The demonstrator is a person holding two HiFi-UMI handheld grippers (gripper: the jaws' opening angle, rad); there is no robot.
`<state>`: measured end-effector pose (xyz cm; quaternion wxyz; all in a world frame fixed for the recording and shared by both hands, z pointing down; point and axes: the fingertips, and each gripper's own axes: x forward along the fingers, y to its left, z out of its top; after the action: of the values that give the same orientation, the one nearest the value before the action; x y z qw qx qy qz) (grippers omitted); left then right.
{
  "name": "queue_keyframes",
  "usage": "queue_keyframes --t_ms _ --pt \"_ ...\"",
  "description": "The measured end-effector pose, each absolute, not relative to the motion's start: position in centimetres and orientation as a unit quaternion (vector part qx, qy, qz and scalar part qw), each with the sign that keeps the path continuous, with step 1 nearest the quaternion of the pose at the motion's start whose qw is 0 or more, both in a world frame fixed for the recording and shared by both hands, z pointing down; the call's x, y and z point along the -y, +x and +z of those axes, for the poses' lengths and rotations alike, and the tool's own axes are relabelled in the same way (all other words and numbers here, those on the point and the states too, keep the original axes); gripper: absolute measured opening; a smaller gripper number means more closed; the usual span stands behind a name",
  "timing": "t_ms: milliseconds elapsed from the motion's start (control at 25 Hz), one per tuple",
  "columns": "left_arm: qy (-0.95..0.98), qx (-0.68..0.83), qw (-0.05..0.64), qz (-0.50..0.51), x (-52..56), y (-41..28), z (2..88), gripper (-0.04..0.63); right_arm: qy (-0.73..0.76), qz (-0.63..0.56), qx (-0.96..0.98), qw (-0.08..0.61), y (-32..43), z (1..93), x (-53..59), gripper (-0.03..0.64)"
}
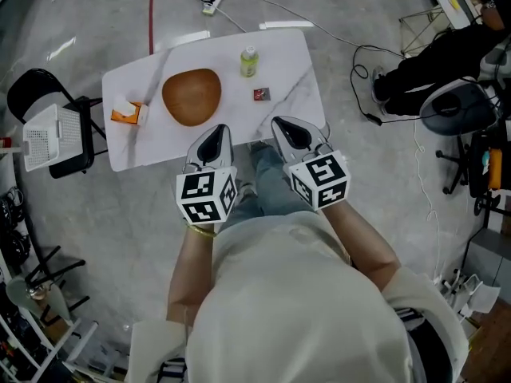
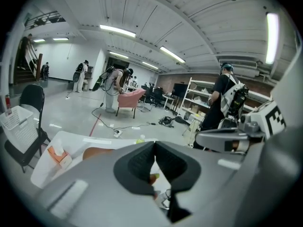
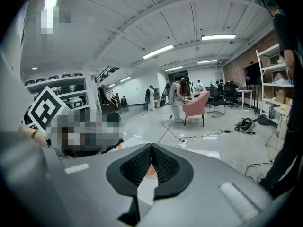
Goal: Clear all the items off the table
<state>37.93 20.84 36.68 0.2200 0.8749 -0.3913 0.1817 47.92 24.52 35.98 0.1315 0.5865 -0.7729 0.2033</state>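
Lying on the white table are four things: a brown bowl near the middle, a small bottle with a green label beyond it toward the far edge, a small red packet just right of the bowl, and an orange box at the left end. All sit apart from one another. Both grippers hang at the table's near edge, pointing toward it and somewhat down. The left gripper has its jaws pressed together with nothing between them, its tip near the bowl's near rim. The right gripper is likewise closed and empty, near the packet. Left of the table a black chair carries a white basket. A power strip lies on the grey floor beyond.
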Motion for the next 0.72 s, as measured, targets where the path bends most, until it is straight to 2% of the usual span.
queue_keyframes --t_ms 720 --pt "0.853 0.4 0.251 0.222 -14.2 43.1 46.6 0.009 0.543 0.245 0.777 0.205 53.5 47.1 -16.8 0.014"
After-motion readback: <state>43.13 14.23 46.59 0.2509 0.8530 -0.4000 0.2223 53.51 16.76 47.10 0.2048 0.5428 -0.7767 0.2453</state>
